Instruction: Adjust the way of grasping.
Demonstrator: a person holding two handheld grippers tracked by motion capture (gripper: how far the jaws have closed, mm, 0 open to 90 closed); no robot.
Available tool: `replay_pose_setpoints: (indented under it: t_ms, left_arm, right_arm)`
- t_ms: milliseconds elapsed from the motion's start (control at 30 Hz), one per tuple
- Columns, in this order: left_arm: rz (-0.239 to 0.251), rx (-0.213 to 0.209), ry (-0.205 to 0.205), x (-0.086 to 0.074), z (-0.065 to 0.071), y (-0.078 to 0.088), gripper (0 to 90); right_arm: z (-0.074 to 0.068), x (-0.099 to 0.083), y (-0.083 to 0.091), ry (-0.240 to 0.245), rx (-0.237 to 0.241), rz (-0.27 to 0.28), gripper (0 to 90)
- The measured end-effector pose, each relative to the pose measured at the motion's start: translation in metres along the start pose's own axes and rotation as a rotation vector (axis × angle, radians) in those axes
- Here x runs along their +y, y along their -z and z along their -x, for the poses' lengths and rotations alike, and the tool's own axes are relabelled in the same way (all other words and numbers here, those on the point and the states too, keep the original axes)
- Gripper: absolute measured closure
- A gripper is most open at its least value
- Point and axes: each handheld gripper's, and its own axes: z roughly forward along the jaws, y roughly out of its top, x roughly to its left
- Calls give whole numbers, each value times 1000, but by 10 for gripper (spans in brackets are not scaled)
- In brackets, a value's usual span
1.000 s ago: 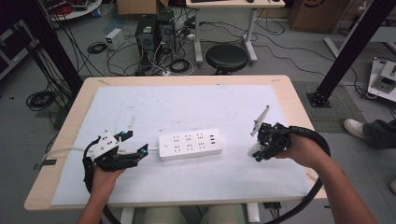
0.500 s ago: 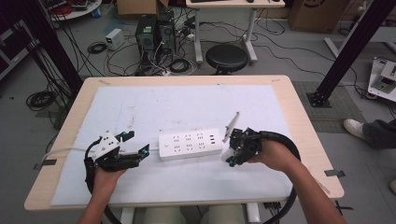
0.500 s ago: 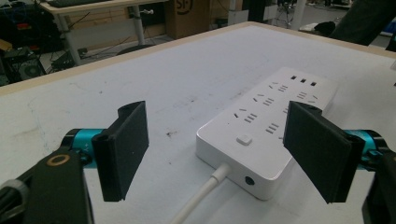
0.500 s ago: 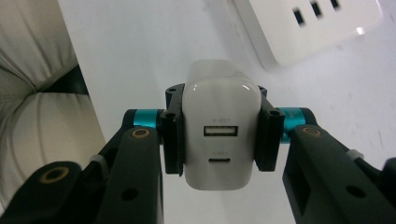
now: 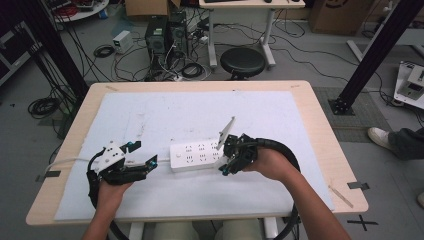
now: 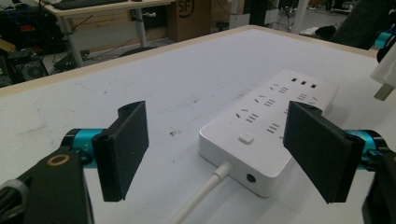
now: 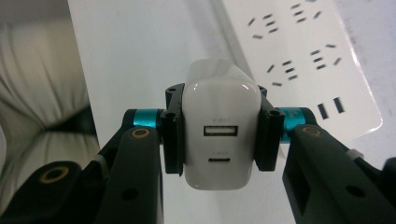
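Right tongs (image 7: 219,135) pinching a white USB charger (image 7: 220,140), pads pressed on its two sides, port face toward the camera. In the high view the right tongs (image 5: 231,159) sit at the right end of the white power strip (image 5: 196,155), just above or touching it; can't tell contact. The strip lies mid-table toward the near edge, long axis running left-right across the table, cable leaving its left end.

Key relation: in the right gripper view the strip (image 7: 299,56) lies beyond and to the upper right of the charger, sockets facing up, so the charger's prongs point roughly down at the strip's right-end region. The next move probably needs a small shift along the strip's long axis to line the prongs up with a socket, then a push down.

Left tongs (image 6: 224,154) spread wide, nothing gripped, straddling the strip's cable end (image 6: 261,140) without touching. Left tongs (image 5: 131,167) rest by the left end, likely placed to brace it.
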Motion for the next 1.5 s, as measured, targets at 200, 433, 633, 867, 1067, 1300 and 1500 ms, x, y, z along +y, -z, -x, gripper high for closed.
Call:
replay_pose_setpoints:
  t_ms: [200, 433, 633, 867, 1067, 1300, 1500]
  left_arm:
    - [-1, 1, 1, 0, 0, -1, 224]
    - [-1, 1, 2, -1, 2, -1, 224]
    - [-2, 8, 6, -3, 0, 2, 224]
    - [2, 19, 8, -3, -2, 6, 224]
    - [2, 20, 12, -5, -4, 7, 225]
    - [7, 21, 15, -5, -6, 8, 224]
    - [9, 25, 15, -8, -5, 7, 224]
  right_arm:
    - [4, -30, 3, -78, 15, 134, 633]
    - [7, -47, 2, -112, 10, 181, 633]
    - [13, -47, 1, -125, 16, 190, 633]
    - [24, -49, 2, -135, -6, 173, 633]
    - [36, -38, 5, -96, -55, 89, 633]
    - [52, -7, 2, 23, -78, -3, 634]
    - [63, 16, -10, 161, -89, -63, 634]
